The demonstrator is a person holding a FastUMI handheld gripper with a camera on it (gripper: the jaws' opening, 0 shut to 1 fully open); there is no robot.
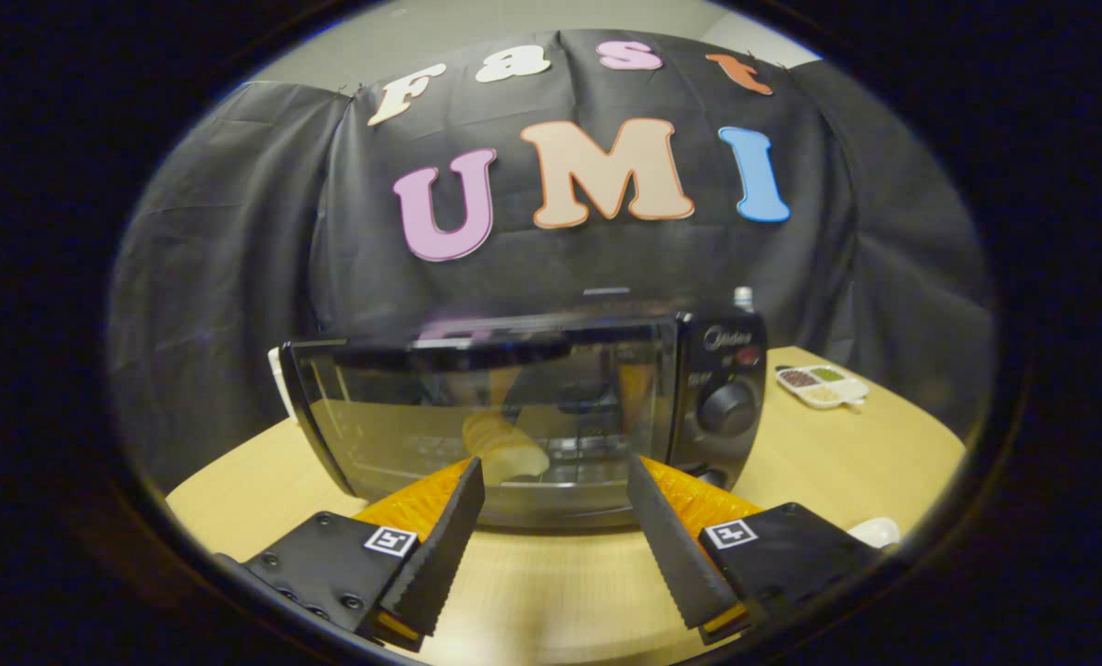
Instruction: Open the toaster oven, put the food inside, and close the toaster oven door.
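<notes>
A black toaster oven (717,370) stands on the wooden table (884,462), just ahead of my fingers. Its glass door (402,416) is upright or nearly so, and the dark handle (486,351) along its top edge is blurred. Through the glass I see a pale ribbed piece of food (504,450) lying on the rack inside. My gripper (553,465) is open. Its two black serrated fingers (439,546) are spread wide in front of the door's lower edge, with nothing between them. A round knob (728,407) sits on the oven's right-hand panel.
A small white divided dish (823,386) with grains lies on the table to the right of the oven. A white object (874,530) rests near the right finger's base. A bottle cap (743,298) pokes up behind the oven.
</notes>
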